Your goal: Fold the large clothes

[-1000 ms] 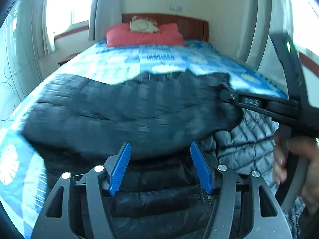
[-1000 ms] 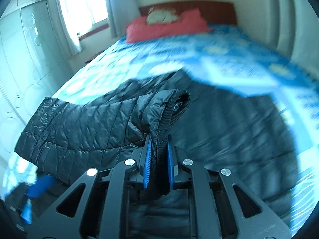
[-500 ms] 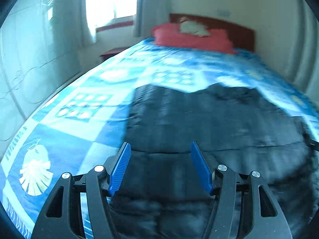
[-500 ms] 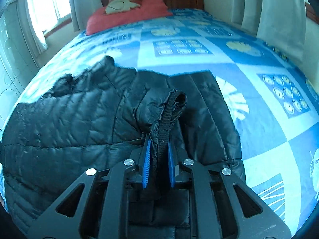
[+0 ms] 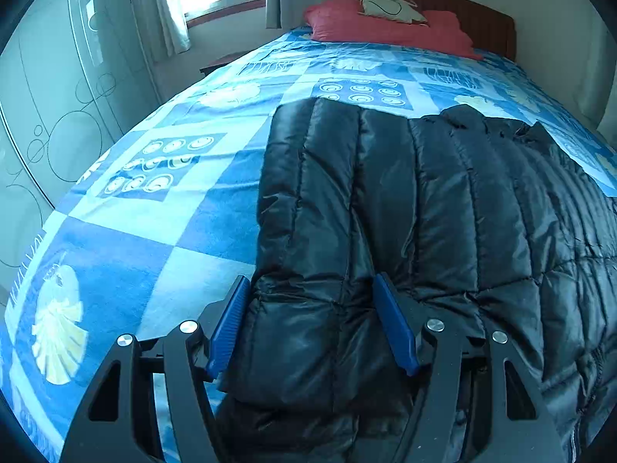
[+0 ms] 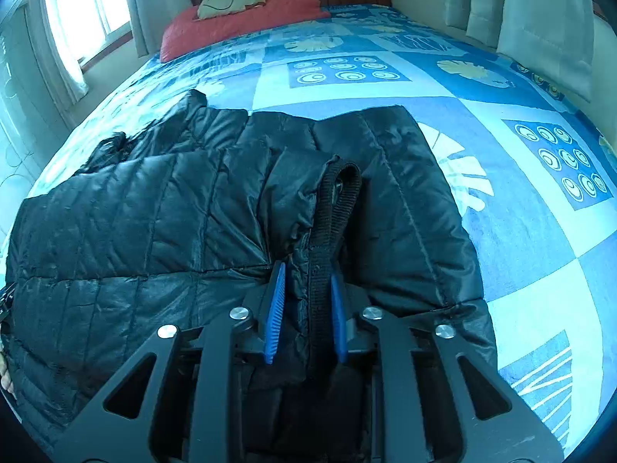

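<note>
Left wrist view: the black quilted jacket [image 5: 424, 212] is lying folded on the blue patterned bedspread [image 5: 173, 212], filling the centre and right of the frame, with its long axis running from the bottom edge up toward the red pillow [image 5: 385, 29] at top centre. The left gripper [image 5: 312, 328] is sitting at the lower centre with its jaws standing wide apart. The jacket's near left corner is lying between the blue pads [image 5: 227, 328], which are flanking the padding without visibly squeezing it.

Right wrist view: the same jacket [image 6: 173, 231] is spreading across the centre and left of the frame, its far edge lying in the upper middle. The right gripper [image 6: 304, 308] is sitting at the lower centre. Its jaws have just been opening, and the ribbed black cuff [image 6: 335, 208] is standing upright between the pads [image 6: 275, 308], rising from the fingertips toward mid-frame. A narrow gap is showing on the left side, so the grip appears to be released, though contact on the right pad cannot be ruled out.

Key relation: each gripper is resting at a near corner of the folded jacket, left at the left edge and right at the cuff side, with the garment extending directly ahead of both. Any next fold would probably be turning on this lengthwise axis, both hands being about equally close.
</note>
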Demonstrator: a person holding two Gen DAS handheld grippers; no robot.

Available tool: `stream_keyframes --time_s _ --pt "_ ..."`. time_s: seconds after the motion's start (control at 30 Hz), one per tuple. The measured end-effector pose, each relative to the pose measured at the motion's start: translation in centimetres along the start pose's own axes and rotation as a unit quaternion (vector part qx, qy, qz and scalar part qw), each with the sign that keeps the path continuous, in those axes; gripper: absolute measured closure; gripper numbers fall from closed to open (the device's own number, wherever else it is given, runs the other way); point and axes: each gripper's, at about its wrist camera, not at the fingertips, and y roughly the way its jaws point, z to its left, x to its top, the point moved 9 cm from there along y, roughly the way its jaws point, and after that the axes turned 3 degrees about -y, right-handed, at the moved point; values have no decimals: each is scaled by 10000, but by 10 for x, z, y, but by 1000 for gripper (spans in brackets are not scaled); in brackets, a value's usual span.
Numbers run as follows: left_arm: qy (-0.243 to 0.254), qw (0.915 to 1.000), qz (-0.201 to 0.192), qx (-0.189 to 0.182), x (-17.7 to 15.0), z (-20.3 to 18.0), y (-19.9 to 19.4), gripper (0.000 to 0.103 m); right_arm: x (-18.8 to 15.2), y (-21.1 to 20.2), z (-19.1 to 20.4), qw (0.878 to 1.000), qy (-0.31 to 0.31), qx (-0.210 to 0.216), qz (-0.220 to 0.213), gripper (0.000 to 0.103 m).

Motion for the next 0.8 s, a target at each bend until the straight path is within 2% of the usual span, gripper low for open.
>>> stream_keyframes --time_s 0.07,0.17,0.23,0.27,0.37,0.5,0.6,0.67,0.73,0.77,0.8 --pt "-31 9997 -224 -64 8 3 -19 37 11 -24 4 9993 -114 -139 -340 53" --pt "-135 9970 -700 -289 32 1 -45 37 27 -44 21 9976 -145 -68 -672 52" --pt "-42 9956 -877 -327 48 -8 -46 37 39 -40 41 9972 -118 317 -663 52" --pt "65 9955 -901 -272 56 -15 -41 37 44 -34 50 9975 -173 350 -592 52" --pt "201 9971 -732 -64 66 -25 -12 37 56 -4 72 9977 -310 391 -466 52" --pt "-59 9995 -291 102 63 -19 31 37 49 40 81 9991 -367 229 4 52" --pt "215 9995 -48 227 54 -21 52 34 44 55 85 9988 -402 266 35 51" --pt "222 9994 31 253 53 -20 51 34 46 50 87 9989 -409 220 1 51" --pt "182 9989 17 442 56 -17 41 36 50 38 90 9989 -460 64 -105 52" --pt "130 9984 -125 529 60 -18 27 36 54 27 97 9980 -566 40 -274 52" --pt "57 9984 -346 437 65 -22 12 36 57 20 103 9971 -640 74 -402 52"
